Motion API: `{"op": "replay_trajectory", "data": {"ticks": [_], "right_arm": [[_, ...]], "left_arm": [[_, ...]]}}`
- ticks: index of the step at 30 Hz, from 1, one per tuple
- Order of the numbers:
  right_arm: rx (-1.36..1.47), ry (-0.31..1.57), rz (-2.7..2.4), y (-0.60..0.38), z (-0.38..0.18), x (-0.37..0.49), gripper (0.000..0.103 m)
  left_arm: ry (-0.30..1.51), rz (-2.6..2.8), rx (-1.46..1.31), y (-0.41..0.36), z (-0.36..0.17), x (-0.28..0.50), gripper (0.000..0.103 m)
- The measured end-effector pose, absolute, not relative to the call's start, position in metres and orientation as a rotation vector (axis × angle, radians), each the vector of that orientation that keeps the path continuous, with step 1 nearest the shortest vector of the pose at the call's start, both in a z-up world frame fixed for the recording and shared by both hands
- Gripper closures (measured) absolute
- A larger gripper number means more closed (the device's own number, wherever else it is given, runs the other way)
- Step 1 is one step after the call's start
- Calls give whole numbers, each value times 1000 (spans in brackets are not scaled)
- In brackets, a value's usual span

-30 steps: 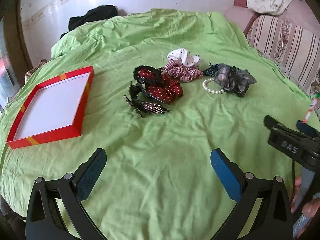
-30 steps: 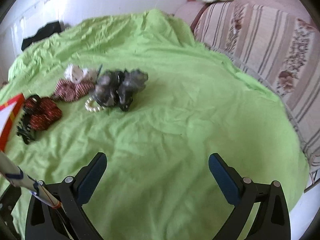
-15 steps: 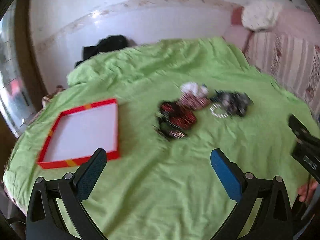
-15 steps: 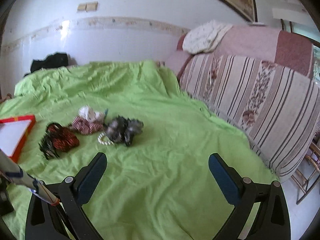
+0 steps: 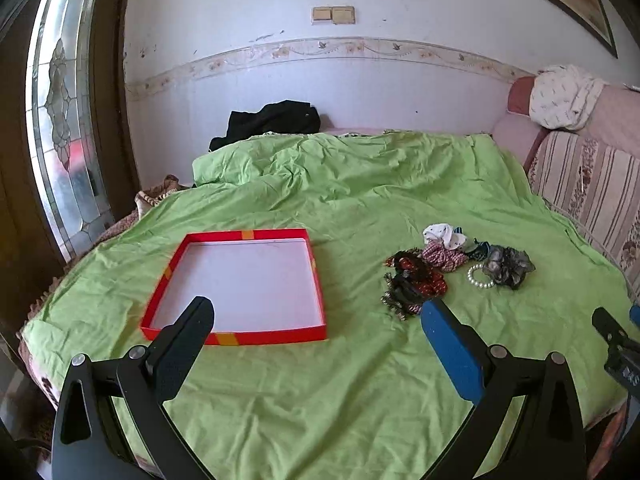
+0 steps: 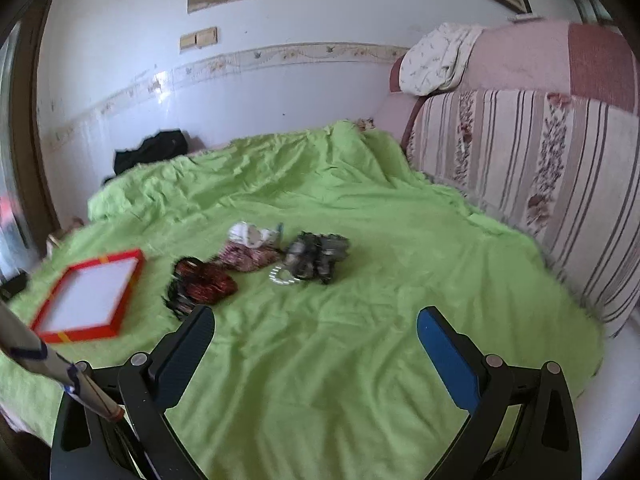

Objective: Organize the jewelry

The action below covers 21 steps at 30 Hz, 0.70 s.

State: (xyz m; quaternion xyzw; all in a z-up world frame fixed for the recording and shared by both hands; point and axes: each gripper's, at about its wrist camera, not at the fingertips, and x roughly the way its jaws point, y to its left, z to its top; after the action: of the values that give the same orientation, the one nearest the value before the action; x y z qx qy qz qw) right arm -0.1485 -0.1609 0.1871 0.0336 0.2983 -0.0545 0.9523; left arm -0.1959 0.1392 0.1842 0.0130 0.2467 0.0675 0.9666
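Our left gripper [image 5: 316,336] hangs above the green bedsheet [image 5: 360,380], fingers spread wide with nothing between them; its view alone shows a sliver of our right gripper [image 5: 618,344] at the far right edge. From the right gripper [image 6: 316,340], fingers equally apart, the accessories look blurred. One red tray [image 5: 240,280] lies flat, its long axis seemingly running away from us. Right of it we count one pearl bracelet [image 5: 478,278], one grey scrunchie [image 5: 508,266], one plaid scrunchie [image 5: 444,256], one white scrunchie [image 5: 442,234], one red scrunchie [image 5: 420,274], possibly more beneath.
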Motion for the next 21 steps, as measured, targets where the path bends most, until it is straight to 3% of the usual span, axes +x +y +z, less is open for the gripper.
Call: {"op": "replay_trajectory", "data": {"ticks": [10,21], "right_arm": [[0,672,-143,-186,146,-141,0],[15,655,-114,-175,147,-144,0]], "left_arm": [[481,284,-90,196,193,-205,0],[437,362,-51,207,208,-212,0]]}}
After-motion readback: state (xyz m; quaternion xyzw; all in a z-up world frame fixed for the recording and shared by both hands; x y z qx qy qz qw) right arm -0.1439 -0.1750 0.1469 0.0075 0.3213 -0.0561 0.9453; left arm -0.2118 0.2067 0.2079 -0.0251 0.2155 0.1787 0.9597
